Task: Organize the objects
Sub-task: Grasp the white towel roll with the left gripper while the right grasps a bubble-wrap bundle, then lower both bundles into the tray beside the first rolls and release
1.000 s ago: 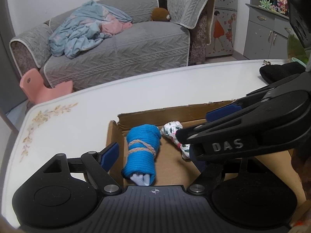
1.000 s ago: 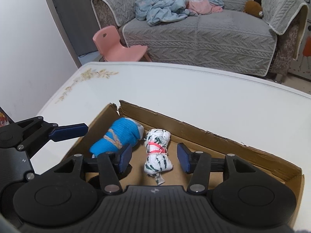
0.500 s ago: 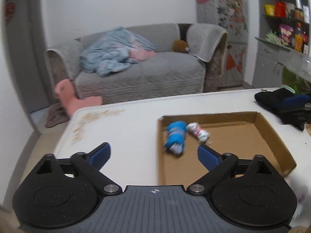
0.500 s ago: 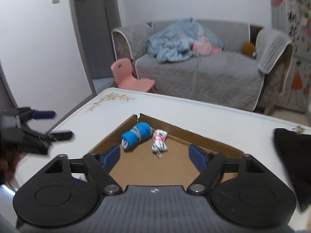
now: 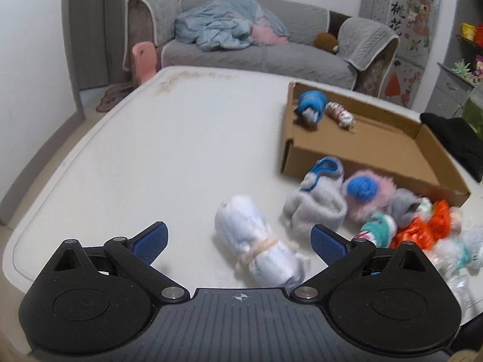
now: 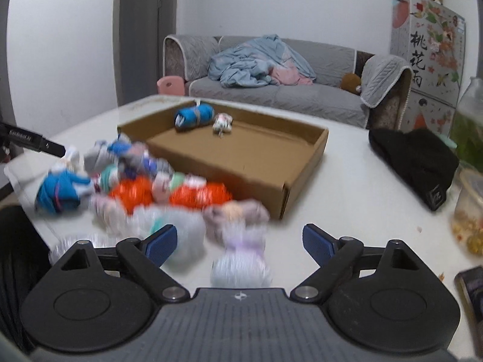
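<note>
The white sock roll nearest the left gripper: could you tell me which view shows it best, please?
The left wrist view: the white roll lies sharp and whole between the open left gripper's fingers, its tie visible. In the right wrist view I cannot pick it out of the blurred pile.

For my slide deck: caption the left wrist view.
Open left gripper above a white sock roll on the table; cardboard box holds two rolls.

I'm looking into a home living room — grey sofa [image 6: 286,90] at twelve o'clock under a rumpled blanket [image 6: 256,66], decorated fridge [image 6: 428,54] at two o'clock.
</note>
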Available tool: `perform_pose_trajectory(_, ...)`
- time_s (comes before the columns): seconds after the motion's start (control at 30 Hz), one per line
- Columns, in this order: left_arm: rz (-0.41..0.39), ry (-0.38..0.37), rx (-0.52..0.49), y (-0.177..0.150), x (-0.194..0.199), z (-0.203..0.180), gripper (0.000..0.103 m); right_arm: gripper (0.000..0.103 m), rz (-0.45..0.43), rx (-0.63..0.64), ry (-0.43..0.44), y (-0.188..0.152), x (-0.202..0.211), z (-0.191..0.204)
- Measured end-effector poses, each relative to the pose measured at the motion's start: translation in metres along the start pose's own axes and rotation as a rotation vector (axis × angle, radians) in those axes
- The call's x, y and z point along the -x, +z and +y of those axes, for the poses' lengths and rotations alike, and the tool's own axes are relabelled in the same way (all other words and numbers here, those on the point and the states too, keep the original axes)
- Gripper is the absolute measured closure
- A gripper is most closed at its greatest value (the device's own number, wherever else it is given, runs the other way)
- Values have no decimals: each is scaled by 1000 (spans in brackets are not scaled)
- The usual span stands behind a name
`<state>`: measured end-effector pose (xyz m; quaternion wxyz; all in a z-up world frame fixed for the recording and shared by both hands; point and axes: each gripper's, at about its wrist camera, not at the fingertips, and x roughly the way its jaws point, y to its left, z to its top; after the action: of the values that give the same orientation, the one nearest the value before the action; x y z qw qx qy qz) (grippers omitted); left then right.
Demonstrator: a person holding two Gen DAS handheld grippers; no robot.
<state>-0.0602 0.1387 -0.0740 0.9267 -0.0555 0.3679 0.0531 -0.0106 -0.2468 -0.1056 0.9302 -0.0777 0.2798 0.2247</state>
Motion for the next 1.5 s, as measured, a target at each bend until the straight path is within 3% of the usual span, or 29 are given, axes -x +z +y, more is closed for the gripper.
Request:
perform_pose_trajectory(0.17, 8, -1, 7, -7, -9, -2, 2, 19, 11, 13, -18, -11, -9, 0)
perform_pose_trajectory(0.27, 12, 2, -12, -9, -17, -6, 3, 27, 26, 12, -15, -14, -12, -3)
perform_pose_trajectory(0.37, 32, -6, -11, -10, -25, -4, 11, 40, 50, 10, -18, -24, -8, -5)
perform_pose_trajectory(0.43, 45, -18, -6, -11, -29, 0, 25, 45, 51, -1, -10, -30, -2, -6)
perform_pose_trajectory(0.47, 42, -16, -9, -11, -29, 1, 27, 48, 54, -7, -9, -31, -4, -8)
perform_pose_trajectory(0.53, 32, -8, -31, -11, -28, 1, 46, 59, 48, -27, 6, -34, -2, -10)
perform_pose_trajectory(0.6, 31, -7, -25, -11, -28, 4, 54, 61, 41, -32, 4, -35, -1, -11)
perform_pose_trajectory(0.97, -20, 23, -30, 3, -5, 18, 56, 62, -9, -22, 0, -19, 16, -21)
perform_pose_trajectory(1.23, -141, -4, -152, 66, 30, -4, 56, 62, -82, -22, 6, 30, 23, -45)
perform_pose_trajectory(1.5, -190, -87, -309, 128, 17, -64, 56, 62, -125, -8, 56, 97, -3, -61)
